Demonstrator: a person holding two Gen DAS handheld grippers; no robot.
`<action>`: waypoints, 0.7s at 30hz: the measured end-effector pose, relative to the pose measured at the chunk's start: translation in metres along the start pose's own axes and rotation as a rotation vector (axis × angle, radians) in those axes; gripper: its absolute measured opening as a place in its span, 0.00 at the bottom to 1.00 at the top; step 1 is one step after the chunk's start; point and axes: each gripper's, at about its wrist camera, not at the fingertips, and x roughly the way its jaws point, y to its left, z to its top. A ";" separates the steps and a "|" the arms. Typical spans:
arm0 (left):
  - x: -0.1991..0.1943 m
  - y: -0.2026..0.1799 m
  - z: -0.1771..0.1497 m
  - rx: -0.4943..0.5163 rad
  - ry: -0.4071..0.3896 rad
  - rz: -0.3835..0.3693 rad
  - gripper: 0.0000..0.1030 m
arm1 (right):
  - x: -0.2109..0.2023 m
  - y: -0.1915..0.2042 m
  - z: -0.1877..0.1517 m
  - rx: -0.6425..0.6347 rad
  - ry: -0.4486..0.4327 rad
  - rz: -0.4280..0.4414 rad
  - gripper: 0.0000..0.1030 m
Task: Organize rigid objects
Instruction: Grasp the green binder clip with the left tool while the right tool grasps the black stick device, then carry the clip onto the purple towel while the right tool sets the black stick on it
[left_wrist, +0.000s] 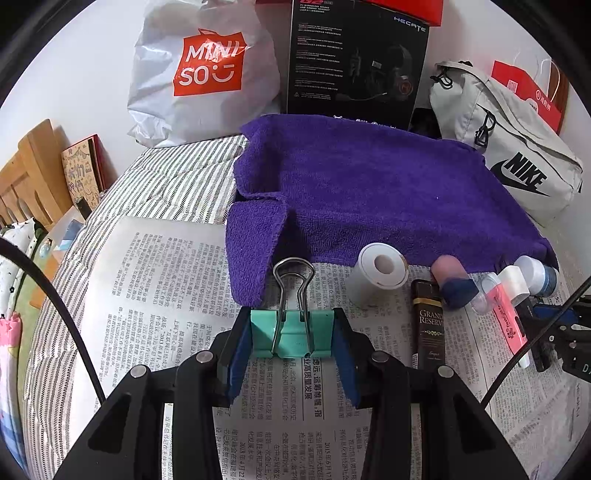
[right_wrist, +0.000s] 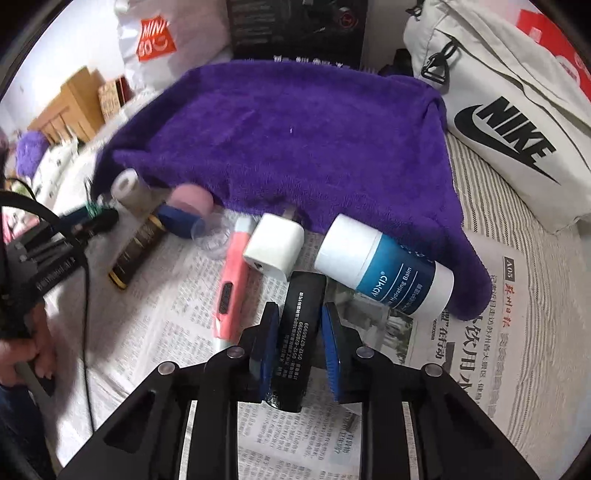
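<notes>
My left gripper is shut on a teal binder clip, held just above the newspaper in front of the purple towel. My right gripper has its jaws around a black tube lying on the newspaper; a gap shows on the right side. A row of items lies along the towel's front edge: a white roll, a dark Grand Reserve stick, a pink and blue item, a pink pen-like tool, a white charger cube, a blue-white balm tube.
Behind the towel stand a Miniso bag, a black headset box and a grey Nike bag. A striped bed cover lies under the newspaper. A wooden headboard is at the left.
</notes>
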 end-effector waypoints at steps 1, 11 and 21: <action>0.000 0.000 0.000 0.000 0.000 0.000 0.38 | 0.001 0.000 0.000 -0.001 0.007 -0.006 0.24; 0.000 0.000 0.000 0.001 0.000 0.001 0.38 | -0.004 -0.002 0.003 0.024 -0.001 0.029 0.22; -0.005 -0.003 -0.003 0.040 0.014 0.008 0.38 | -0.014 -0.011 0.005 0.062 -0.023 0.066 0.21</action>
